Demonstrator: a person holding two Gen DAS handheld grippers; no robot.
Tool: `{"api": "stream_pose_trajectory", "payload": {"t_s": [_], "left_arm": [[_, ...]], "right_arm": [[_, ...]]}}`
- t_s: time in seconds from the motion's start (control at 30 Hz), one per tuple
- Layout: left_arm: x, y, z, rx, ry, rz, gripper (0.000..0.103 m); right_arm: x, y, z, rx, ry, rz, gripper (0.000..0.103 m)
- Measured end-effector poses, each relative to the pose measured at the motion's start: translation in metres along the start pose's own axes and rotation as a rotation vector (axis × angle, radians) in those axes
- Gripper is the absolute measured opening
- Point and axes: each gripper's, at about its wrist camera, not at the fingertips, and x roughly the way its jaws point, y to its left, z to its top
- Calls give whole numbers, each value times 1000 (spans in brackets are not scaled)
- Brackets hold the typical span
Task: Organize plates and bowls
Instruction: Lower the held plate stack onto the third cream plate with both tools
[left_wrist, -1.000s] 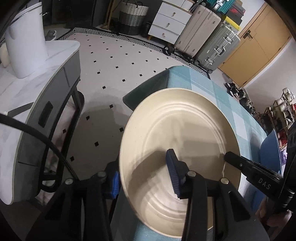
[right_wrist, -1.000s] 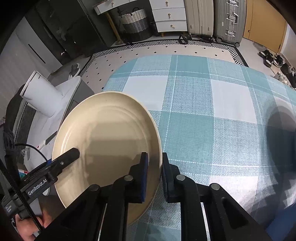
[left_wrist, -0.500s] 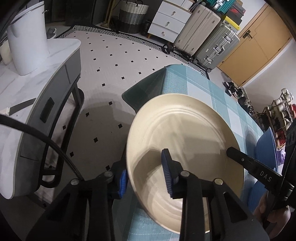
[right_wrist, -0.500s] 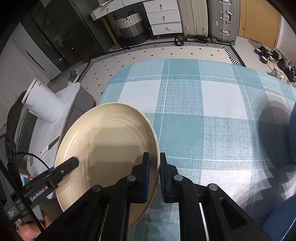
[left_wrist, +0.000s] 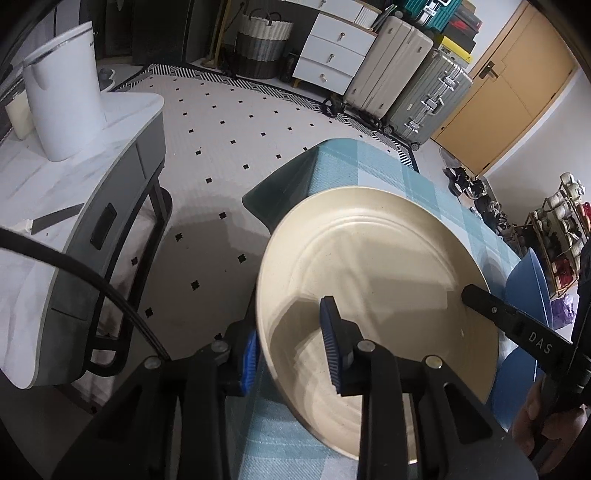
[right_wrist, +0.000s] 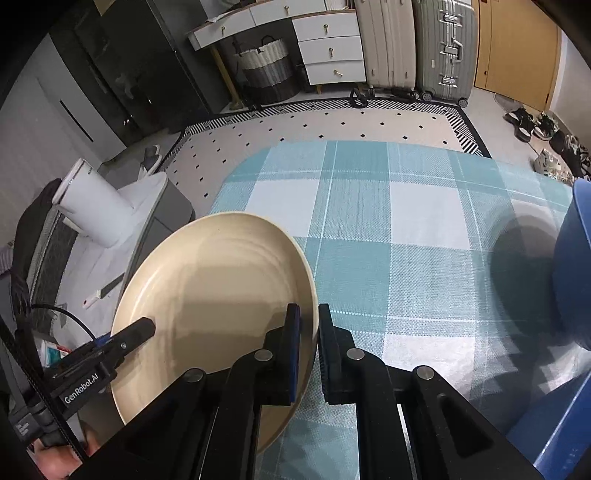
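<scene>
Cream plate (right_wrist: 218, 295) held at the table's left edge above the checked cloth (right_wrist: 406, 236): right gripper (right_wrist: 308, 321) clamps its right rim, left gripper (left_wrist: 291, 343) grips the opposite rim. Not yet stacked; blue bowl (right_wrist: 572, 266) waits far right.
</scene>
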Motion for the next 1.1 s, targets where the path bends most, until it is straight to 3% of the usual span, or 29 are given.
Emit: {"api": "stream_pose_trajectory", "payload": {"t_s": [0.77,1.1], "left_arm": [[-68,-28,-35,19,-87,0,28],[-106,-37,-68,45,-131,10,28]], "right_arm": [[-76,-13,-29,27,-65,72,8],[-123,-9,-64,-4,-110,98,7]]}}
